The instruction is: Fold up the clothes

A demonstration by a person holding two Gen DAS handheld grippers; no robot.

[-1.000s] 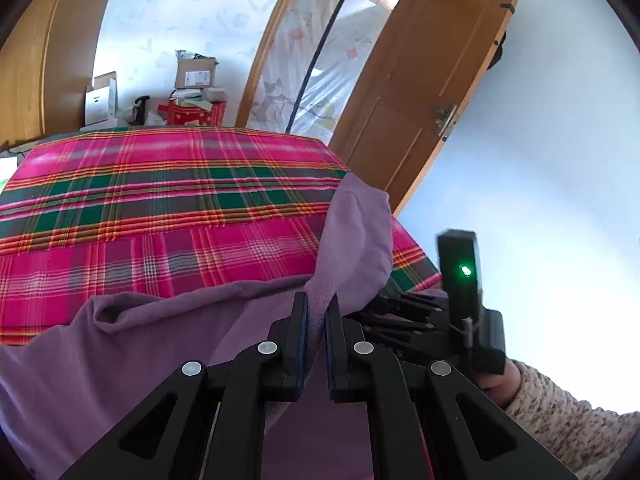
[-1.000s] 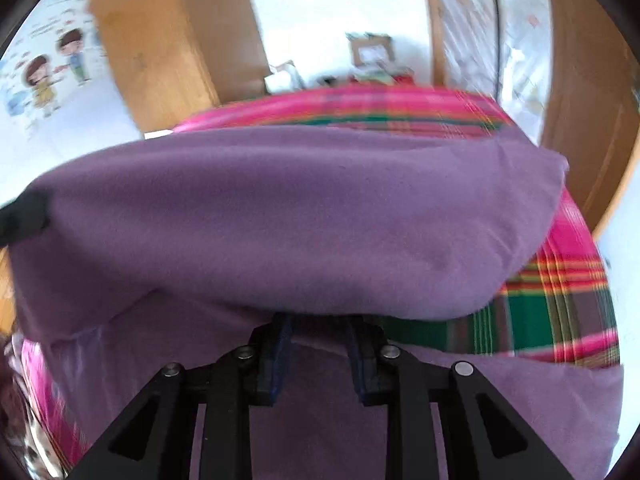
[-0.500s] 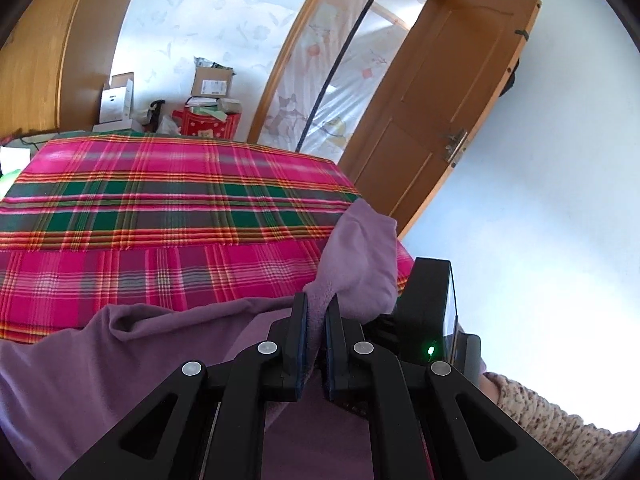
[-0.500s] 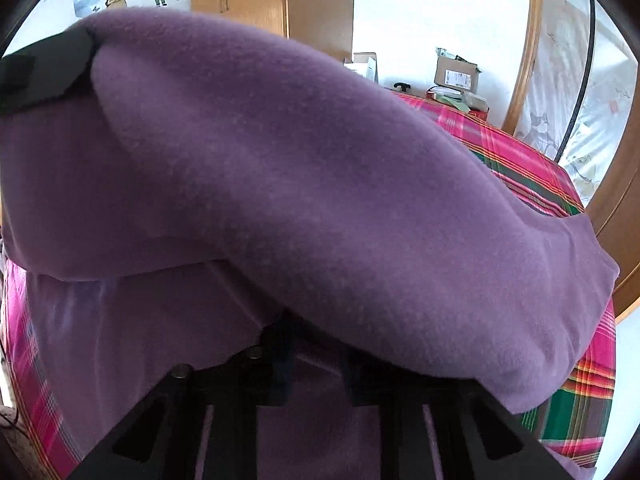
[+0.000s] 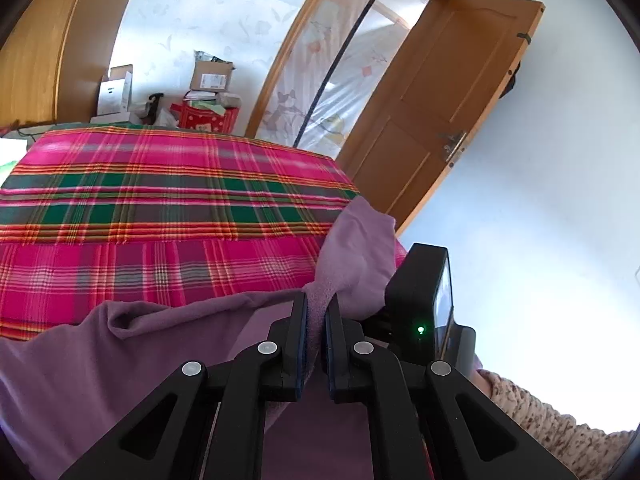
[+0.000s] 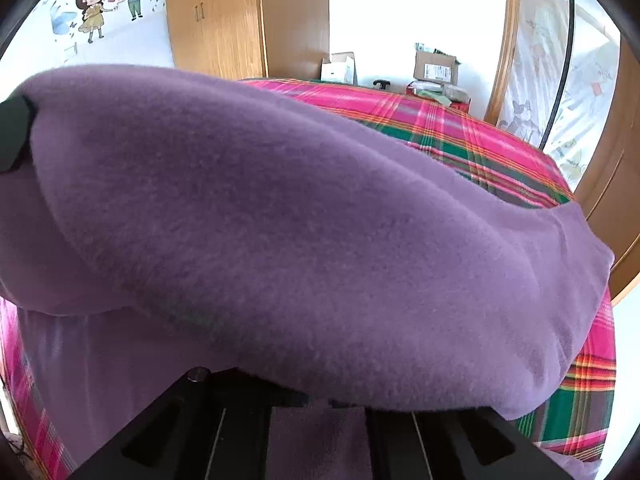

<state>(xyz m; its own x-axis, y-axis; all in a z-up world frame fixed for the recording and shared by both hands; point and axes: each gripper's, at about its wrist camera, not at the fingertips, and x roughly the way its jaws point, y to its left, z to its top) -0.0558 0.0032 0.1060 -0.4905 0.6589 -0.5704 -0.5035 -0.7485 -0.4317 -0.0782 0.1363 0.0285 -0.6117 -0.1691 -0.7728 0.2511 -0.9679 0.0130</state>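
On the plaid bedspread [image 5: 160, 200] lies the purple garment [image 5: 120, 360], its near part lifted. The left gripper [image 5: 316, 312] is clamped on a fold of it. The right gripper [image 5: 420, 312] sits just beside; its jaws have just been closing, fingertips buried under cloth [image 6: 320, 220], so apparently gripping it.

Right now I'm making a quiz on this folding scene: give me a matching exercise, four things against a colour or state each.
Things:
1. purple garment
2. bedspread
3. door
4. left gripper

States:
a. standing open
b. shut on cloth
c. pink and green plaid
d. draped over the right gripper's fingers, hiding them

Pairs: 1-d, 2-c, 3-a, 4-b
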